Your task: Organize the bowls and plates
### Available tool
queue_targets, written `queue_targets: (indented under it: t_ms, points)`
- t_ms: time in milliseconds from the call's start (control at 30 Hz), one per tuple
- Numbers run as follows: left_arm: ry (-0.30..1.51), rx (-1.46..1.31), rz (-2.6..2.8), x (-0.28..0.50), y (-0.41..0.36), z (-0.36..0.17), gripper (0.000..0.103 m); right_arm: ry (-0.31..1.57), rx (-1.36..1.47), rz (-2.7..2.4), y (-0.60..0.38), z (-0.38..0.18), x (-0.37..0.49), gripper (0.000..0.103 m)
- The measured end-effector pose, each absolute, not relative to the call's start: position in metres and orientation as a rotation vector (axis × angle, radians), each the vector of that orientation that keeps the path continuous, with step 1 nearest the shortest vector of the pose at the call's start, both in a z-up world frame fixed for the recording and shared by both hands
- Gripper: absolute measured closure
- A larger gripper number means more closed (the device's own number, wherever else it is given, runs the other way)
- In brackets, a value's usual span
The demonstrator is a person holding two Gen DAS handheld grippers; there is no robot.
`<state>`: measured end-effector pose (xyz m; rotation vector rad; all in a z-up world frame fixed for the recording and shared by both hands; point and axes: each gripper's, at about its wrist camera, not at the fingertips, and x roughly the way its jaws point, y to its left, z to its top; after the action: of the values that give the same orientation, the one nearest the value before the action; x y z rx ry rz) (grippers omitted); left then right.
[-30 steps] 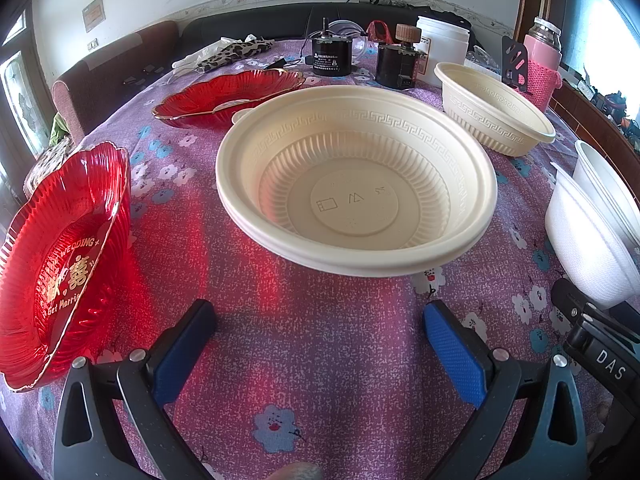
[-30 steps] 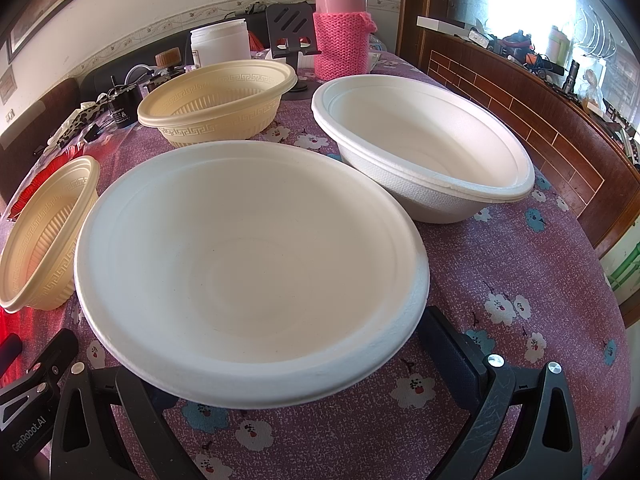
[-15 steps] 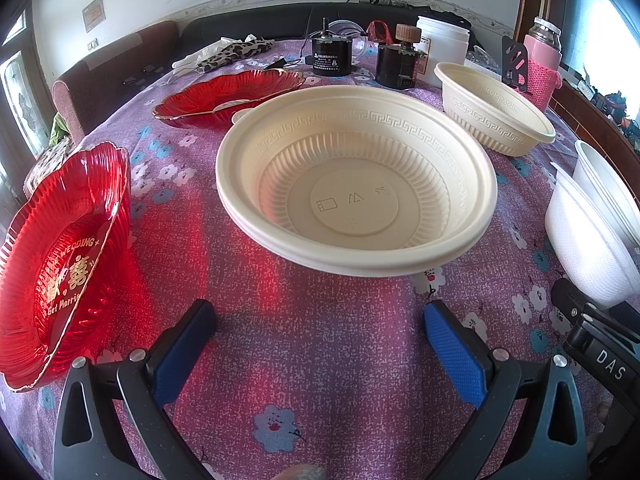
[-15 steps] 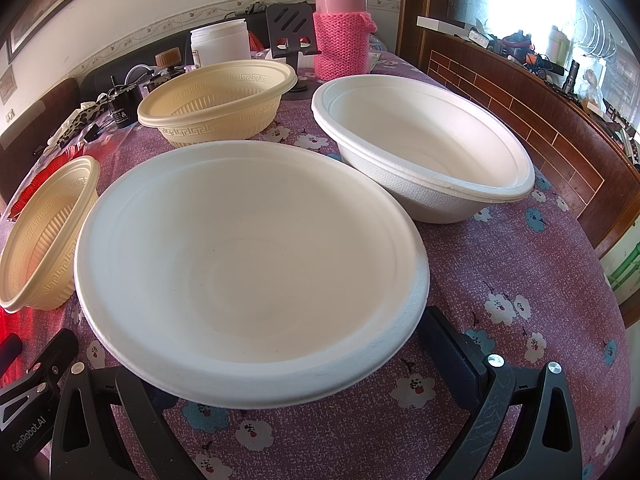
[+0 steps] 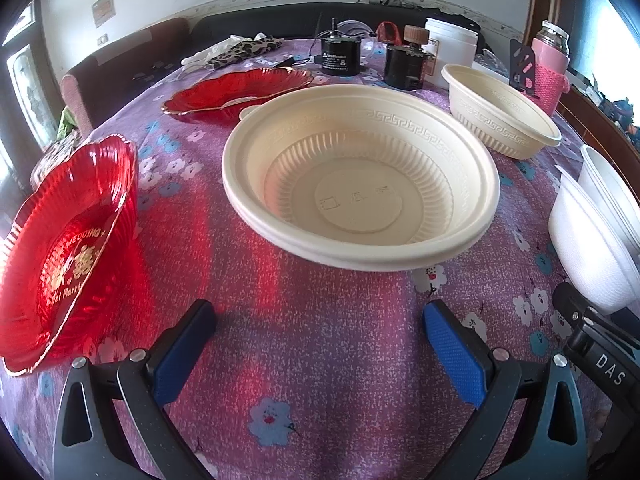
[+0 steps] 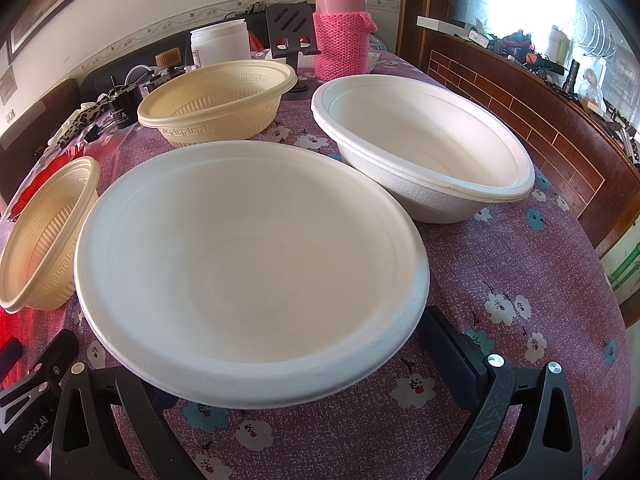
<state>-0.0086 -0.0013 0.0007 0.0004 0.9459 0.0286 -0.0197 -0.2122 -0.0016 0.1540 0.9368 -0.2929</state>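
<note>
Cream bowl (image 5: 360, 184): sits on the counter (image 5: 320, 340) dead ahead of the left gripper (image 5: 320, 344), a bit beyond the fingertips and not touching them. Looks like two nested already, going by the doubled rim.
Second cream bowl (image 5: 500, 112): further back and to the right, same pattern, on its own.
White bowl (image 6: 248, 268): right in front of the right gripper (image 6: 256, 360), its near rim hanging over the space between the fingers. Can't tell if it's resting on the counter or tipped up a little.
Other white bowl (image 6: 424, 148): behind and to the right of the first one, close by but apart; also looks like a nested pair.
Red plates: one (image 5: 60, 248) tilted up at the far left of the left view, another (image 5: 240, 92) flat further back.
Left jaws: wide open, blue pads (image 5: 452, 356) spread, nothing between them.
Right jaws: spread wide too; the right finger is beside the white bowl's rim and the left one is mostly hidden under it, so not clamping anything as far as I can see.
Who's nearer what: left hand owns the cream bowls, right hand owns the white ones. Bowls are round, so no long axis to fuss over; it's all about catching a near rim.
My guess at next: right goes for the white bowl's near edge, then stacks it into the other white bowl.
Background clutter: pink flask (image 6: 340, 32), white jar (image 6: 220, 46), well clear.
</note>
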Motion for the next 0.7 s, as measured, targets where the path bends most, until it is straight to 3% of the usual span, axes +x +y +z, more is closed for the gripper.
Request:
queue_targets:
  t_ms: [700]
  points:
    - [1.003, 0.074, -0.127, -0.034, 0.009, 0.003, 0.0, 0.998, 0.107, -0.196, -0.214, 0.0, -0.019, 0.001]
